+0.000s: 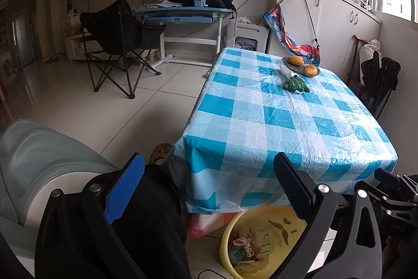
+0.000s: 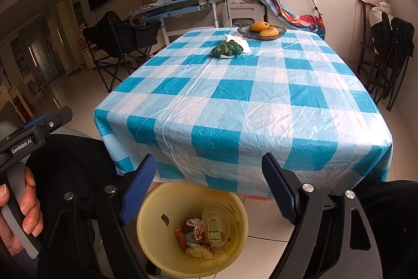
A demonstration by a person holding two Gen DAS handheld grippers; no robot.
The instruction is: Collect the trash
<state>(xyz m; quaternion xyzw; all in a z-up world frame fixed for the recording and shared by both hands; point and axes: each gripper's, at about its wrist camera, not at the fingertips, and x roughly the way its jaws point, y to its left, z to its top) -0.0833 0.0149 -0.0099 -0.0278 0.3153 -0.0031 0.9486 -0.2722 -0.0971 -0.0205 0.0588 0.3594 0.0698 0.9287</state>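
Observation:
A yellow bin (image 2: pixel 167 252) (image 1: pixel 226 245) stands on the floor in front of the table. It holds wrappers, a plastic bottle and crumpled paper (image 2: pixel 206 234) (image 1: pixel 250 247). My right gripper (image 2: pixel 209 186) hangs open above the bin with nothing between its blue pads. My left gripper (image 1: pixel 209 181) is open and empty too, over a dark trouser leg (image 1: pixel 154 221) beside the bin. A hand (image 2: pixel 24 211) holds the left gripper's handle in the right wrist view. On the far end of the blue checked tablecloth (image 2: pixel 235 96) (image 1: pixel 287 117) lie a white crumpled tissue (image 2: pixel 239 42) (image 1: pixel 286 71) and a green cloth item (image 2: pixel 226 49) (image 1: pixel 296 84).
A glass dish with two mangoes (image 2: pixel 262 30) (image 1: pixel 300 63) sits at the table's far end. A black folding chair (image 1: pixel 117 43) and a blue desk (image 1: pixel 183 15) stand beyond on the tiled floor. White cabinets (image 1: pixel 326 17) and a dark chair (image 2: pixel 386 49) line the right wall. A grey-green cushioned seat (image 1: pixel 39 161) is at my left.

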